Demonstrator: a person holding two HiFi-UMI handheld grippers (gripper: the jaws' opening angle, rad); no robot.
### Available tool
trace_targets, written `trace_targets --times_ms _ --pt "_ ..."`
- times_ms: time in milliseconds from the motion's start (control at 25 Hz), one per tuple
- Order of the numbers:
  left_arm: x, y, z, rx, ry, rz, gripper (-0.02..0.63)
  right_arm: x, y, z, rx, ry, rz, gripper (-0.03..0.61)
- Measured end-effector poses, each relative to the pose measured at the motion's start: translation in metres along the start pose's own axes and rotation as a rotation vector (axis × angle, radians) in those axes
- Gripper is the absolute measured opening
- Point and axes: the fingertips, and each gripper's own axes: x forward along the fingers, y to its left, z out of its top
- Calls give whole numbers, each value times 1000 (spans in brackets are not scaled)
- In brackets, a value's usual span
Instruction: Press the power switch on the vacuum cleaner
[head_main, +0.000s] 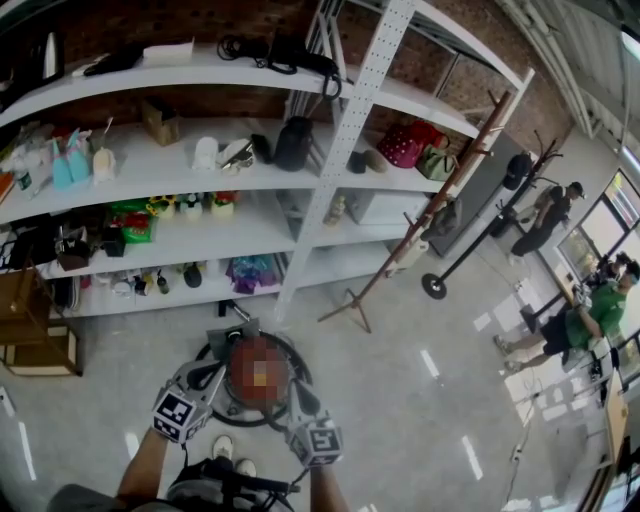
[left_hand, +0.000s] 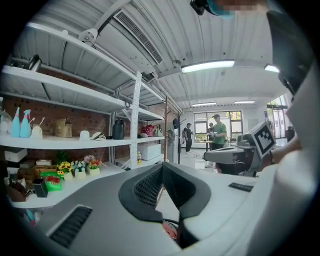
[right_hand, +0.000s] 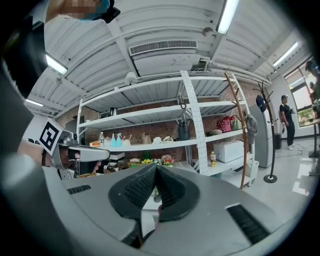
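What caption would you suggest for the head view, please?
Left tongs and right tongs, both shut, poised above a round black vacuum cleaner before white metal shelves.

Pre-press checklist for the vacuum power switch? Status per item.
1. Vacuum on the floor under both grippers: ok.
2. Power switch located: cannot tell, a blur patch covers the vacuum's top.
3. Left hand-held gripper jaws together, nothing held: ok.
4. Right hand-held gripper jaws together, nothing held: ok.
5. Switch visible in either gripper view: not ok, both look out at the shelves.
6. Bystanders away from the vacuum: ok.
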Motion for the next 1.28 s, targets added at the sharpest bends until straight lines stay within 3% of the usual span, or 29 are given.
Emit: trace_targets --times_ms 440,1280 --pt "-21 1 11 32 -7 40 9 -29 -12 19 -9 -29 -29 11" --pt "-24 -2 21 30 -21 73 9 -38 -16 16 -41 -57 13 9"
